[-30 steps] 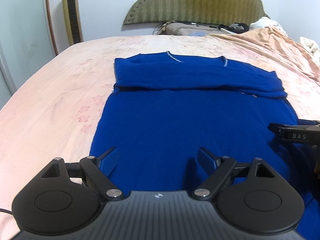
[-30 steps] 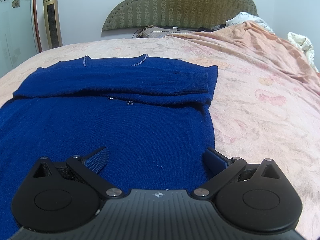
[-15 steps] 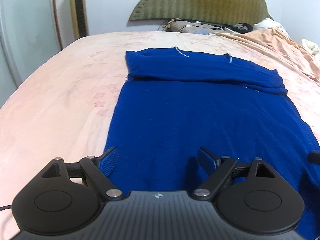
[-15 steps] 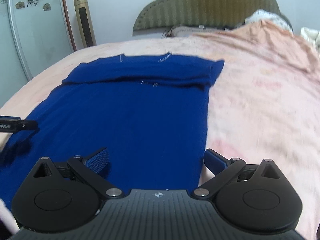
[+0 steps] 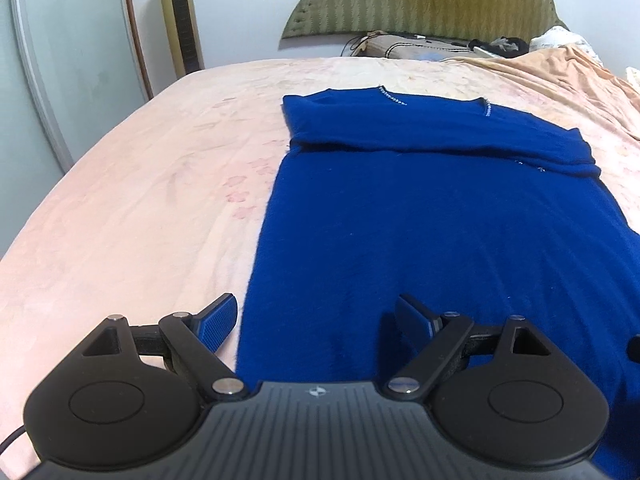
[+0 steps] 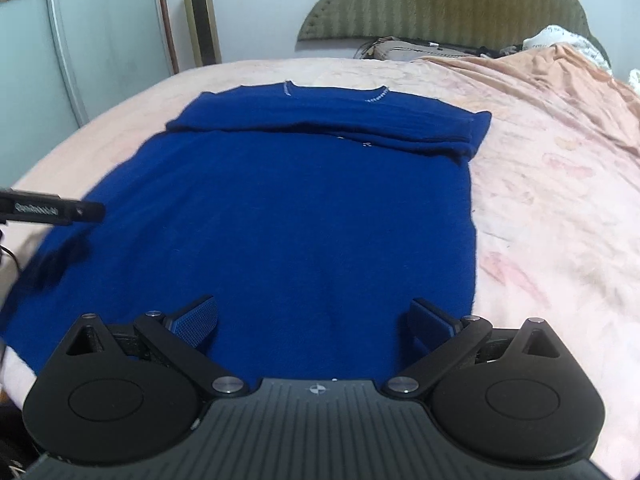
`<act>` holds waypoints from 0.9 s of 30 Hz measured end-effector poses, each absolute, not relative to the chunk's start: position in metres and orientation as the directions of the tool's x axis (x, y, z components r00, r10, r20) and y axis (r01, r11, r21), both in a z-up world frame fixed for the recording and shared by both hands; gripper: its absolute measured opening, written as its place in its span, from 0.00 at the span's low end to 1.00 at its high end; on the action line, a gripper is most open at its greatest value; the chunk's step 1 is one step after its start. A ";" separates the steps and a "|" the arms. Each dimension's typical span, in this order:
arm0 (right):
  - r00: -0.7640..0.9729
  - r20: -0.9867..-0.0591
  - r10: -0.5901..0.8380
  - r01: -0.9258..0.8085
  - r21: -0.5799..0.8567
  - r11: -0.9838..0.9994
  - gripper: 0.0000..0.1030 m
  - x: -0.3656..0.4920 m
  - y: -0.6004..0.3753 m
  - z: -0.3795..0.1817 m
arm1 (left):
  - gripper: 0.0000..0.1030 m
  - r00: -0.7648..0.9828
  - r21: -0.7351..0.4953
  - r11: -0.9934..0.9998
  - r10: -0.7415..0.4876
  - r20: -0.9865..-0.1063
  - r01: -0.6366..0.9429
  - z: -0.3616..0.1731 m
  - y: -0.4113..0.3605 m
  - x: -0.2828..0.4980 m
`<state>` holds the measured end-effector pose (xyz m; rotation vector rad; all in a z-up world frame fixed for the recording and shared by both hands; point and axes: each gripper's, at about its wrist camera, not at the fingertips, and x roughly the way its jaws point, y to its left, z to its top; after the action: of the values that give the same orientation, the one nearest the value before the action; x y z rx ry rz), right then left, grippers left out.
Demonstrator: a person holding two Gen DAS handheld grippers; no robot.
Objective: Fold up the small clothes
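- Left tongs, bottom centre, spread and empty over the near hem's left edge; right tongs likewise spread.
- Royal-blue knitted sweater lies mid-frame on the pink bed, sleeves folded across.
- Pinch both hem corners evenly, then lift toward the collar.

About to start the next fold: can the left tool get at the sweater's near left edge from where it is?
Probably yes. The left tool is open and straddles the left edge of the blue sweater, one finger over the bedsheet, the other over the knit. Nothing lies between them.
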<state>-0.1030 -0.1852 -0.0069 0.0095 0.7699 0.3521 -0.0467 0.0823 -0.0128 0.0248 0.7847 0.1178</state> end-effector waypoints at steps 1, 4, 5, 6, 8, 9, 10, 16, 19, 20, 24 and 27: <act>0.655 -0.682 0.325 -0.307 0.153 0.939 1.00 -0.102 -0.187 -0.007 | 0.84 0.701 0.065 0.993 0.114 -0.704 -0.097 -0.012 0.083 -0.047; 0.635 -0.676 0.373 -0.298 0.231 0.926 1.00 -0.100 -0.197 -0.005 | 0.84 0.700 0.077 0.991 0.129 -0.702 -0.106 -0.011 0.082 -0.049; 0.636 -0.671 0.381 -0.297 0.244 0.923 1.00 -0.100 -0.199 -0.004 | 0.84 0.700 0.086 0.991 0.137 -0.701 -0.107 -0.011 0.082 -0.049; 0.638 -0.668 0.383 -0.299 0.243 0.923 1.00 -0.100 -0.200 -0.003 | 0.84 0.700 0.096 0.990 0.144 -0.700 -0.107 -0.011 0.081 -0.049; 0.642 -0.668 0.376 -0.307 0.226 0.925 1.00 -0.101 -0.200 -0.001 | 0.84 0.699 0.104 0.989 0.147 -0.700 -0.104 -0.012 0.080 -0.050; 0.641 -0.669 0.377 -0.310 0.223 0.924 1.00 -0.102 -0.200 -0.001 | 0.84 0.697 0.103 0.990 0.144 -0.702 -0.100 -0.011 0.080 -0.050; 0.638 -0.669 0.382 -0.312 0.230 0.922 1.00 -0.102 -0.202 -0.001 | 0.84 0.696 0.102 0.990 0.140 -0.704 -0.096 -0.012 0.080 -0.050; 0.641 -0.655 0.400 -0.278 0.288 0.916 1.00 -0.100 -0.215 -0.002 | 0.84 0.691 0.141 0.985 0.171 -0.702 -0.101 -0.014 0.080 -0.053; 0.647 -0.655 0.390 -0.279 0.273 0.921 1.00 -0.101 -0.218 -0.001 | 0.84 0.691 0.164 0.981 0.189 -0.698 -0.102 -0.015 0.079 -0.054; 0.650 -0.653 0.388 -0.279 0.270 0.922 1.00 -0.103 -0.218 -0.001 | 0.84 0.691 0.168 0.981 0.191 -0.697 -0.101 -0.015 0.079 -0.055; 0.649 -0.642 0.408 -0.291 0.285 0.913 1.00 -0.107 -0.219 -0.001 | 0.84 0.688 0.176 0.979 0.195 -0.699 -0.098 -0.016 0.078 -0.055; 0.646 -0.640 0.416 -0.302 0.287 0.909 1.00 -0.110 -0.220 0.000 | 0.84 0.686 0.193 0.978 0.196 -0.701 -0.083 -0.013 0.079 -0.059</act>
<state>-0.1097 -0.2199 0.0001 0.1601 0.7667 0.4104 -0.0586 0.0793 -0.0131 0.1498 0.8006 0.1571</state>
